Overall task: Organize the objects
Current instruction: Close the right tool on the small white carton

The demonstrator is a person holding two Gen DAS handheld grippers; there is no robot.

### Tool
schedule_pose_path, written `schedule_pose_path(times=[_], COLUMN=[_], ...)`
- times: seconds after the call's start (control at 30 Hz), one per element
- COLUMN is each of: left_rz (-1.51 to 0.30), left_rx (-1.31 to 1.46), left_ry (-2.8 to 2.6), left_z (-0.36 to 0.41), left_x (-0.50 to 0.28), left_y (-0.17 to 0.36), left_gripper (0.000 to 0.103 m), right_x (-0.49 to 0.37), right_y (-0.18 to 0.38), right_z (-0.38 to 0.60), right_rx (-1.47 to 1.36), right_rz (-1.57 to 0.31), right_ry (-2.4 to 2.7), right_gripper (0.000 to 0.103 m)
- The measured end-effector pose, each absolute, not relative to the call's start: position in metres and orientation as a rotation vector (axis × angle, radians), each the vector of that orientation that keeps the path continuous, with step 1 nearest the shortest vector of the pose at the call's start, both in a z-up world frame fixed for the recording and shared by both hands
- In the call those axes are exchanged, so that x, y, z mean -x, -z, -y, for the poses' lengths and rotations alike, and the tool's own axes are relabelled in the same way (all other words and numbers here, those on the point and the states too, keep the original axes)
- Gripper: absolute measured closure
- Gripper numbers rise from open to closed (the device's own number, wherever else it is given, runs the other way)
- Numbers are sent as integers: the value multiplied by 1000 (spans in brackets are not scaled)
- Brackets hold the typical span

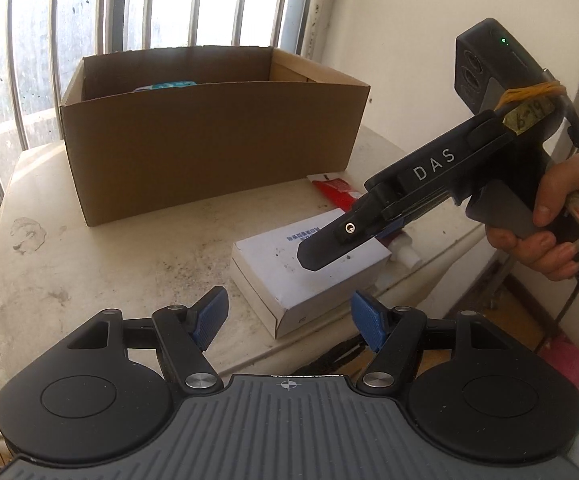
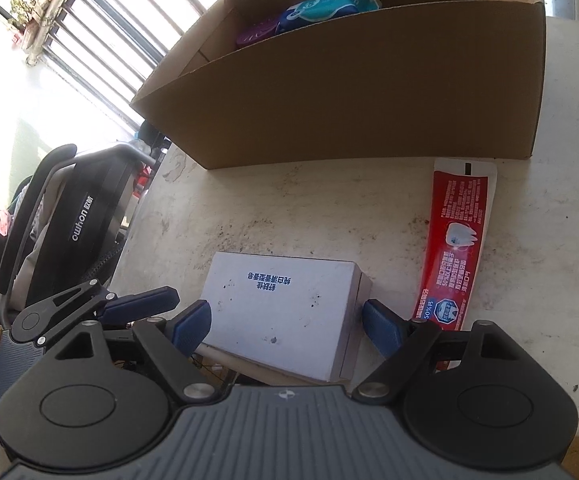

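White box (image 2: 281, 312) lying flat near front edge of table (image 2: 549, 240), one end overhanging the edge slightly. Red toothpaste tube (image 2: 459, 240) flat just beside it, to the right in the right wrist view, crimped end touching or nearly touching the cardboard box (image 2: 329, 92). Cardboard box open-topped, at back of table, already holding a blue-and-white packet (image 2: 329, 6) and something purple (image 2: 255, 34).

Right gripper (image 2: 285, 320): fingers open, straddling the white box, pads either side of its short width, not pressing yet. Left gripper (image 1: 289, 316): fingers open, nothing between them, hovering off the near corner of the same box.

Handling, by judgement: white box looks like thin printed card, rigid enough for a side pinch, probably light; smooth faces, so mildly slippery. Best grip across the short width near mid-length, as lined up now, so no tipping on lift. Light squeeze only, walls could dent. Tube soft and flat: pinch across the body near the cap shoulder, not the floppy crimped end.

Likely next: close on white box, lift, drop into cardboard box.
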State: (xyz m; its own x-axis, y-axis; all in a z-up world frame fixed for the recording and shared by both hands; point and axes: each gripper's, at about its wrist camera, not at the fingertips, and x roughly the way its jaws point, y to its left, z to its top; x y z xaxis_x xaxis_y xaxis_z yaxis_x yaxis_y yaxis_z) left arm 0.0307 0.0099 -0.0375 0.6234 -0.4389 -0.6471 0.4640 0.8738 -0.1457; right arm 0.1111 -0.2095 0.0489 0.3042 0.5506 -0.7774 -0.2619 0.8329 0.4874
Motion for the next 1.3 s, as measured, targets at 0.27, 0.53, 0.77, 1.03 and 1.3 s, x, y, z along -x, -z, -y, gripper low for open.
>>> schedule_pose_path(times=[0.27,0.53,0.77,1.03,1.3], left_rz=[-754,-756,-693,-683,-684], left_rx=[-42,-15,-43,-52,-67], left_ry=[556,542,514,508,493], left_z=[-4,-8,-6,-5,-4], left_x=[-40,-49,-47,-47,-44], left_y=[53,64,68,65,64], left_gripper=[38,37,37,37,37], right_x=[-116,-116,-114,-112,-110], right_y=[-47,-49,-51,-51,-51], right_z=[206,200,192,192,193], right_rx=[-276,-236,-181,-183,-195], right_rz=[-1136,-1121,-1072,-1054,-1043], right_ry=[-550,-570,-579,-579,-596], right_gripper=[23,23,23,23,23])
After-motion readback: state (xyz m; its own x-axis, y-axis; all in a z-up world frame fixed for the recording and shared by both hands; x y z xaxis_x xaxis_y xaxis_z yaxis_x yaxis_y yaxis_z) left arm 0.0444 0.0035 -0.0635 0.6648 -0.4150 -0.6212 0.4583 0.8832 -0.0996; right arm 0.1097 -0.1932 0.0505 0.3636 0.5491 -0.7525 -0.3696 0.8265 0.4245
